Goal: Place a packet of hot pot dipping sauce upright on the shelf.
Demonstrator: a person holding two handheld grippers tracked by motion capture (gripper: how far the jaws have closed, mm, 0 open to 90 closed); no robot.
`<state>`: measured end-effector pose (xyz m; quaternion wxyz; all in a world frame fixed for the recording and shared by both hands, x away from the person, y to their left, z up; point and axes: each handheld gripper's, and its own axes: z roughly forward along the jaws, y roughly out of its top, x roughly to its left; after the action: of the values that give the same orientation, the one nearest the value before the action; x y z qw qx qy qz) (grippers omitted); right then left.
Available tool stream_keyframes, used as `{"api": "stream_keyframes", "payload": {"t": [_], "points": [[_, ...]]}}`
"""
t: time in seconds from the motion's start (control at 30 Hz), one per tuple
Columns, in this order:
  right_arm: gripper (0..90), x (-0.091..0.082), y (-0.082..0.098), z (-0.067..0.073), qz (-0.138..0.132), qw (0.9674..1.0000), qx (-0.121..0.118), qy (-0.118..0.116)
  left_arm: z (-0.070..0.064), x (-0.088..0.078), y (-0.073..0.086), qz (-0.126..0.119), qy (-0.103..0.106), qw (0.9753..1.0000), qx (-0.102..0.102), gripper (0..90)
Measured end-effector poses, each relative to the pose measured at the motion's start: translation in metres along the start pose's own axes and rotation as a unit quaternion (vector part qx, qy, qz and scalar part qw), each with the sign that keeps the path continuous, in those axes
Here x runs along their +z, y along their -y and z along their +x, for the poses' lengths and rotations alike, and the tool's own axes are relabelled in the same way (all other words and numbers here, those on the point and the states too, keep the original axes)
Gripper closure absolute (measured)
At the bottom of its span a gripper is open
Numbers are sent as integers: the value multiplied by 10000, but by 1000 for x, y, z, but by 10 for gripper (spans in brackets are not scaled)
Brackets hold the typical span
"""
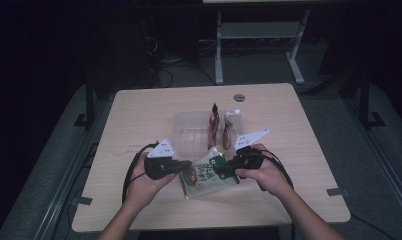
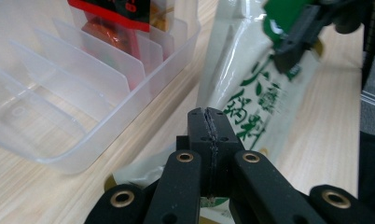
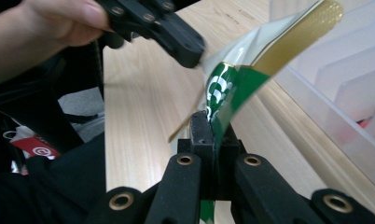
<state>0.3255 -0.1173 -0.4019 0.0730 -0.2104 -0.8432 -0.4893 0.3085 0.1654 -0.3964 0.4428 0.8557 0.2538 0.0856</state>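
- Now a green and white snack bag (image 1: 207, 172) sits between the two grippers, near the front of the wooden table (image 1: 139, 112).
- The left gripper (image 2: 208, 122) has its jaws pressed together on one edge of the bag, with the thin edge pinched between them.
- The right gripper (image 3: 209, 123) has its jaws closed on the other end of the bag, at the green part.
- In the right gripper view the bag stands up from the jaws and bends over toward the left gripper.
- A clear plastic tray (image 1: 186, 131) with thin walls inside it sits just behind the bag, close to it.
- A red packet (image 1: 213, 124) stands in a slot at the right side of the tray, and a white packet (image 1: 229, 127) stands just beside it.
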Motion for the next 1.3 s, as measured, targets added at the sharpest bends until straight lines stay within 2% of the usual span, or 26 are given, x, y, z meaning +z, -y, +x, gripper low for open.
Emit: {"api": "stream_keyframes", "payload": {"t": [0.13, 0.33, 0.43, 0.67, 0.7, 0.73, 0.8, 0.87, 0.97, 1.13, 1.3], "points": [[900, 1, -4, 2, -105, 9997, -7, -202, 4, 7, -3, 42, 66, 9999, -62, 900], [900, 0, -10, 7, -226, 9989, -76, -411, 1, 20, -13, 35, 332, 9994, -64, 900], [900, -1, -13, 8, -264, 9986, -91, -451, -3, 26, -16, 6, 533, 9985, -105, 900], [900, 1, -16, 8, -296, 9984, -178, -450, -10, 32, -18, 65, 885, 9960, 20, 900], [900, 0, -16, 8, -293, 9985, -174, -438, -12, 32, -18, 88, 872, 9961, -23, 900], [900, -1, -16, 8, -335, 9984, -178, -415, -12, 30, -17, 108, 782, 9969, 69, 900], [900, -5, -16, 8, -360, 9984, -172, -389, -11, 26, -15, 57, 773, 9970, 3, 900], [900, -7, -16, 8, -380, 9985, -156, -357, -9, 19, -13, 71, 730, 9973, 71, 900], [900, -8, -16, 9, -361, 9987, -180, -324, -9, 9, -8, 40, 695, 9976, 31, 897], [900, -8, -19, 12, -357, 9984, -240, -366, -10, -10, 7, 119, 587, 9982, 36, 807], [900, -9, -24, 11, -452, 9978, -249, -416, -2, -21, 27, 303, 441, 9985, -147, 619]]}}
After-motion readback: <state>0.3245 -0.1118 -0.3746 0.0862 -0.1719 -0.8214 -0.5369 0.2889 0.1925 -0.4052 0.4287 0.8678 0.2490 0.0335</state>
